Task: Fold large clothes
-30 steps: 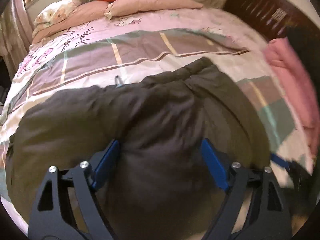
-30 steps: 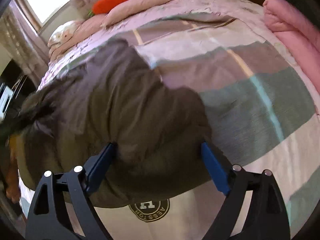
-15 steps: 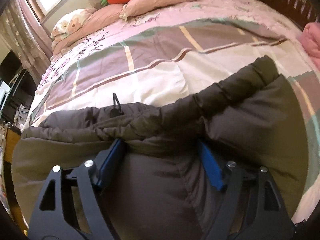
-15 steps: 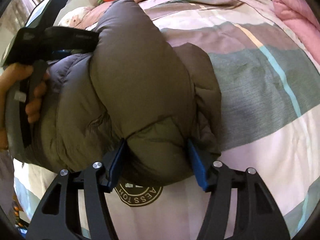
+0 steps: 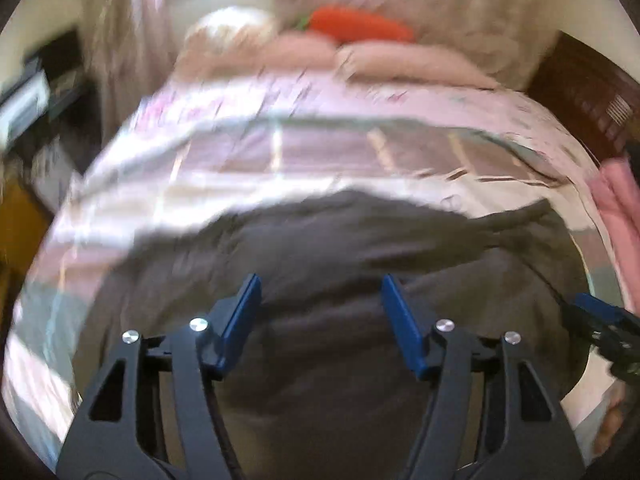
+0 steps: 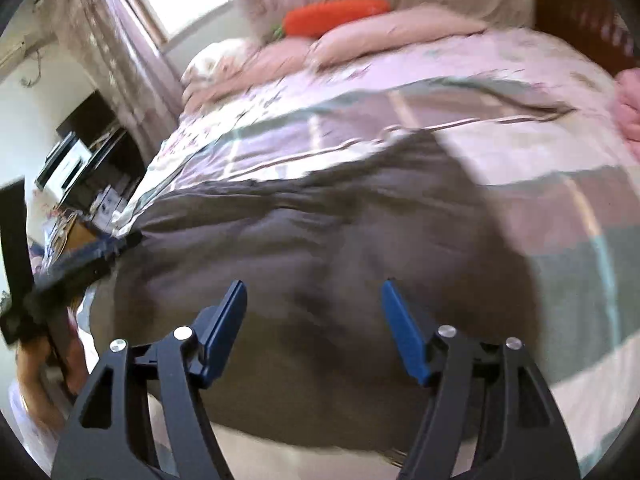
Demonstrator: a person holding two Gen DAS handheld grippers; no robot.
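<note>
A dark grey puffy jacket (image 5: pixel 340 272) lies spread on the bed; it also fills the middle of the right wrist view (image 6: pixel 340 248). My left gripper (image 5: pixel 320 300) is open above the jacket's near part, nothing between its blue fingers (image 5: pixel 240 316). My right gripper (image 6: pixel 312 308) is open above the jacket's near right part, also empty. The right gripper shows at the right edge of the left view (image 5: pixel 600 320); the left gripper shows at the left edge of the right view (image 6: pixel 80 256). Both views are motion-blurred.
The bed has a pink, grey and green patchwork quilt (image 5: pixel 320 152). Pink pillows (image 5: pixel 400 60) and an orange carrot plush (image 5: pixel 360 28) lie at the head. A pink folded blanket (image 5: pixel 620 208) lies at the right. A dark wooden headboard (image 5: pixel 580 80) and a shelf (image 6: pixel 80 152) flank the bed.
Both grippers have let go of the jacket and pulled back and up. The bunched, lifted jacket now lies spread flatter on the quilt.
</note>
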